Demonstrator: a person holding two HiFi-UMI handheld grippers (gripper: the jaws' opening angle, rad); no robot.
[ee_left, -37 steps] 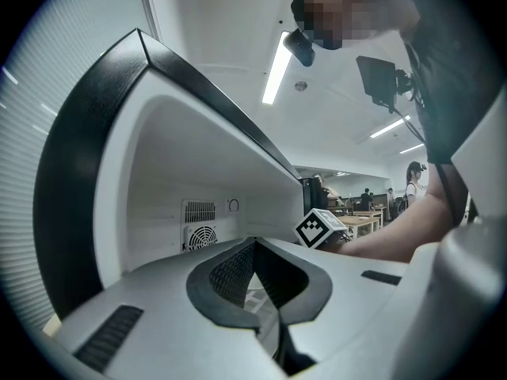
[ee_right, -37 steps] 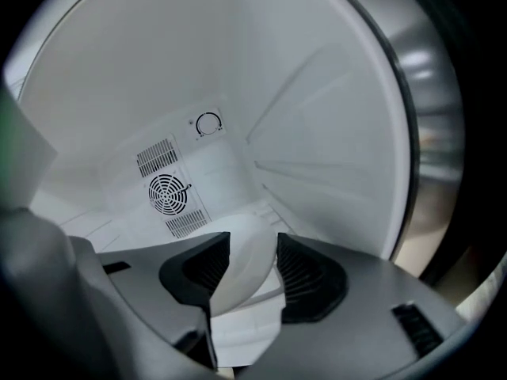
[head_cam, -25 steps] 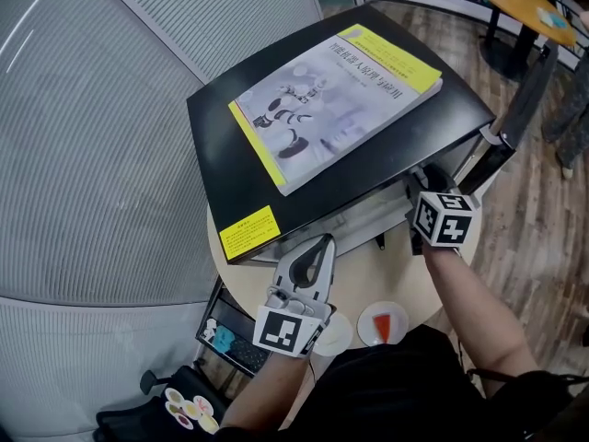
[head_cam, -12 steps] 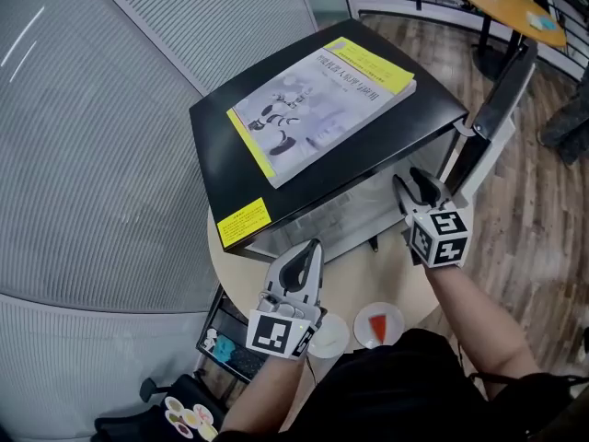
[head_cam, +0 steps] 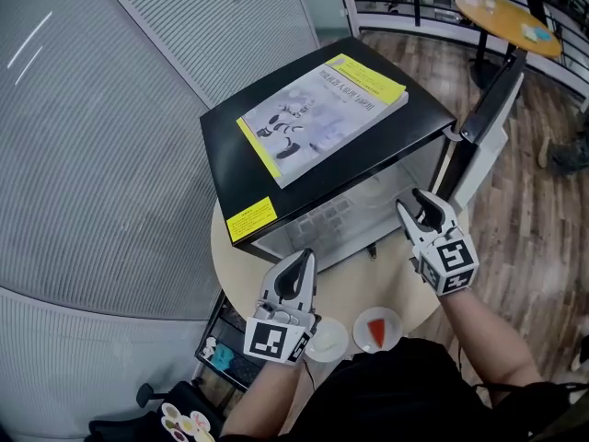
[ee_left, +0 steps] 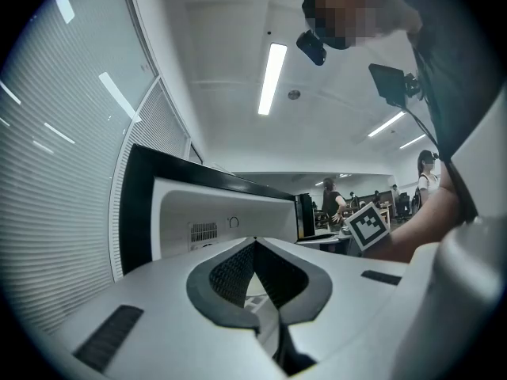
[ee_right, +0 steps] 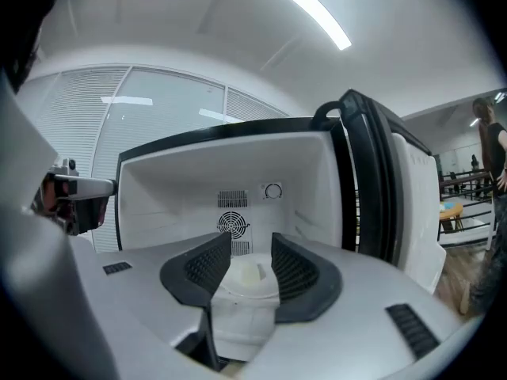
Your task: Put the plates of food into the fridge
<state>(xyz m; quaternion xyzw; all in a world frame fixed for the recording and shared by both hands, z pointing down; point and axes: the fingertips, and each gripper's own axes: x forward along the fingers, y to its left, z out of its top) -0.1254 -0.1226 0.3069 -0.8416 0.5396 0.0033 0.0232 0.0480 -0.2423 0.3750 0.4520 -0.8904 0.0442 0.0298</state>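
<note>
A black mini fridge stands on a round beige table, its door swung wide open to the right and its white inside bare. Two small plates sit at the table's near edge: a white plate and a plate with a red wedge. My left gripper hovers just beyond the white plate with its jaws shut and nothing in them. My right gripper is open in front of the fridge opening, with nothing between its fingers.
A yellow-edged book lies on the fridge top. A ribbed glass wall runs along the left. Below the table at the left is a rack with small items. A round wooden table stands far right on the wooden floor.
The fridge door has swung from nearly closed to wide open. My right gripper has come off the door's edge and drawn back toward me. The left gripper has shifted slightly.
</note>
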